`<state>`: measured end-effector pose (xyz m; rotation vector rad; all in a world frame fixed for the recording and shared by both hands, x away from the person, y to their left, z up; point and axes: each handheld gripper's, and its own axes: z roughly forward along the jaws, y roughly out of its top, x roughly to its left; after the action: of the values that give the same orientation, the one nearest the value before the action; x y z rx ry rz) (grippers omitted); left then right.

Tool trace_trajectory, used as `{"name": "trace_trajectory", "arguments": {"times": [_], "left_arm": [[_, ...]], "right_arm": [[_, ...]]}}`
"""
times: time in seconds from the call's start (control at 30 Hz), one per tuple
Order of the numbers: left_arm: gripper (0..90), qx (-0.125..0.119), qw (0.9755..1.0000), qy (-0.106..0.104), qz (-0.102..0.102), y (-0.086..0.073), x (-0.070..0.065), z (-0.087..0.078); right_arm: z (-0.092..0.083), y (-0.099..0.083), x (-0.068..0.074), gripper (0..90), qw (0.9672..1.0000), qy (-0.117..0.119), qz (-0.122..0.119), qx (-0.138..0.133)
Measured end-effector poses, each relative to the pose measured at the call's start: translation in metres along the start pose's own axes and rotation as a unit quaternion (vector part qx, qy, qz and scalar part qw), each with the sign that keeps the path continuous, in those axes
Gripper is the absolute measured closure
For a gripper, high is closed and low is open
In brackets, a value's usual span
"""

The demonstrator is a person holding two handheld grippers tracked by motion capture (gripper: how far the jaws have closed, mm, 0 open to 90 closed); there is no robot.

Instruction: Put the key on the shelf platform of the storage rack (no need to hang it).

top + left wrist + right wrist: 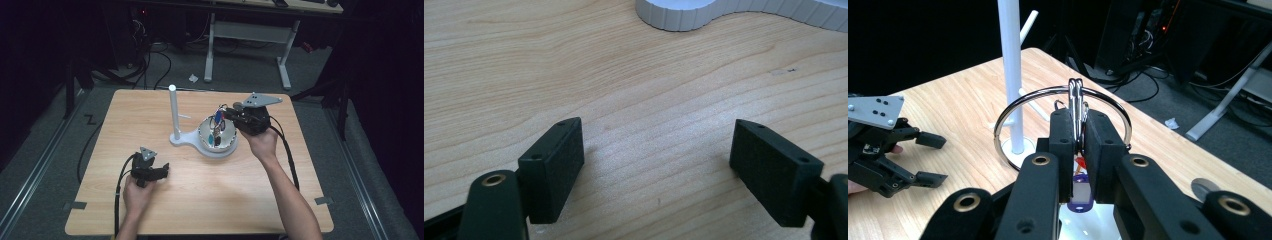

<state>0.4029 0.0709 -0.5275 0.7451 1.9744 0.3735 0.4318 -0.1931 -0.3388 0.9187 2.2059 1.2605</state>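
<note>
My right gripper (1077,145) jaws nearest, pinched tight on the key ring (1063,95) at its clips, purple tag (1080,192) dangling below, over the white bowl (202,134) beside the stand post (1012,75). Ring looks light, stiff metal, slippery; the bunch likely swings, so gripping at the clips seems safest. Left gripper (656,165) jaws spread wide, nothing between, low over the table (624,85), well apart from the bowl.

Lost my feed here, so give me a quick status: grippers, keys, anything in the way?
Right gripper shut on key ring, over white dish. Left gripper open, resting on table. White post stands close beside the ring.
</note>
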Motion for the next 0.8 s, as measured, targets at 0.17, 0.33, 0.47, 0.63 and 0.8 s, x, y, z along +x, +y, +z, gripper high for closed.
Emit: {"name": "trace_trajectory", "arguments": {"times": [0.17, 0.33, 0.47, 0.63, 0.8], "left_arm": [[22.1, -0.001, 1.0, -0.002, 0.003, 0.0, 0.0, 0.0], [22.0, -0.002, 1.0, -0.002, 0.006, 0.0, 0.001, 0.0], [22.0, -0.002, 1.0, -0.002, 0.004, 0.0, 0.0, 0.0], [22.0, -0.003, 1.0, -0.002, 0.004, 0.0, 0.0, 0.0], [22.0, -0.003, 1.0, -0.002, 0.004, 0.0, 0.0, 0.0]], "right_arm": [[0.004, -0.005, 0.001, 83.4, 1.0, 0.001, 0.002, 0.006], [0.008, -0.01, 0.0, 83.4, 0.9998, 0.0, -0.003, 0.018], [0.011, -0.015, -0.001, 83.4, 0.9997, 0.0, 0.004, 0.023], [0.016, -0.023, -0.001, 83.4, 0.9995, 0.002, 0.009, 0.032], [0.018, -0.028, -0.003, 83.3, 0.9992, 0.001, 0.015, 0.038]]}}
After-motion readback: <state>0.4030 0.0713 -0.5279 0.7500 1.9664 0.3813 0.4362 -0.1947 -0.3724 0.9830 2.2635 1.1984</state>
